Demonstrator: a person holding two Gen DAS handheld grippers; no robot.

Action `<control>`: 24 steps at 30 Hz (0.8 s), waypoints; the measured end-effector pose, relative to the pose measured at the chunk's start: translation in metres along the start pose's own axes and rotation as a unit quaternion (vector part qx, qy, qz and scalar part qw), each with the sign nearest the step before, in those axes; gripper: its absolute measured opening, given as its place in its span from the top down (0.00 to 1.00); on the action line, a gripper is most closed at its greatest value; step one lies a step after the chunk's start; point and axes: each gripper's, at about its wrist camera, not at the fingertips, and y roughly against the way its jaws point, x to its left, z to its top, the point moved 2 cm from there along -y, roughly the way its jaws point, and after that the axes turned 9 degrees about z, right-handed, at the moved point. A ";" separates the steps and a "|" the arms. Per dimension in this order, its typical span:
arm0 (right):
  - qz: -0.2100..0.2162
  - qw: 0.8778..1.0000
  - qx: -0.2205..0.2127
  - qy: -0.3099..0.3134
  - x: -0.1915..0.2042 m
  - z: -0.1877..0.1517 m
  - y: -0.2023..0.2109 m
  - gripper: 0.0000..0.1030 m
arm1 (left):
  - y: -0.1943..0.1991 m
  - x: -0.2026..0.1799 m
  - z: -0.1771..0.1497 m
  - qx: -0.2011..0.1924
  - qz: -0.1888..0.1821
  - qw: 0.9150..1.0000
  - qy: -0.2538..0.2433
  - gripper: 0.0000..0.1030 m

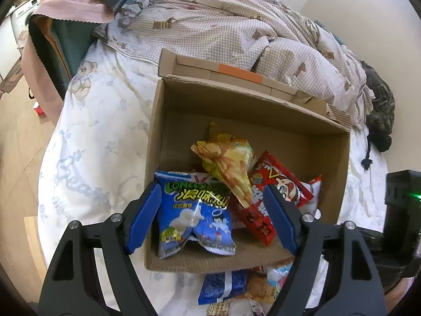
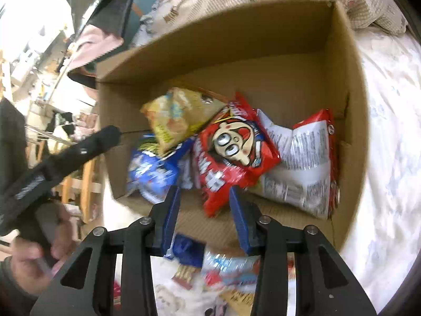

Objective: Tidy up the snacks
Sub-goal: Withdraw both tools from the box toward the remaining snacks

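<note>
An open cardboard box (image 1: 263, 108) sits on the bed and also shows in the right wrist view (image 2: 236, 42). Inside lie a blue snack bag (image 1: 192, 216), a yellow chip bag (image 1: 226, 163) and a red snack bag (image 1: 279, 187). In the right wrist view the red bag (image 2: 231, 152), yellow bag (image 2: 179, 115), blue bag (image 2: 152, 173) and a white-backed red bag (image 2: 302, 163) lie in the box. My left gripper (image 1: 213, 218) is open above the box's near side, empty. My right gripper (image 2: 205, 218) is open over the box's near edge, empty.
Several loose snack packs (image 1: 236, 287) lie on the white bedsheet (image 1: 100, 137) in front of the box, also in the right wrist view (image 2: 210, 271). A crumpled checked duvet (image 1: 223, 26) lies behind the box. The left hand-held gripper (image 2: 65, 158) shows at the left.
</note>
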 end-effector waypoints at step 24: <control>-0.048 0.989 -0.091 -0.109 -0.033 -0.101 0.086 0.30 | -0.011 -0.009 -0.107 0.083 0.017 0.996 -0.008 0.24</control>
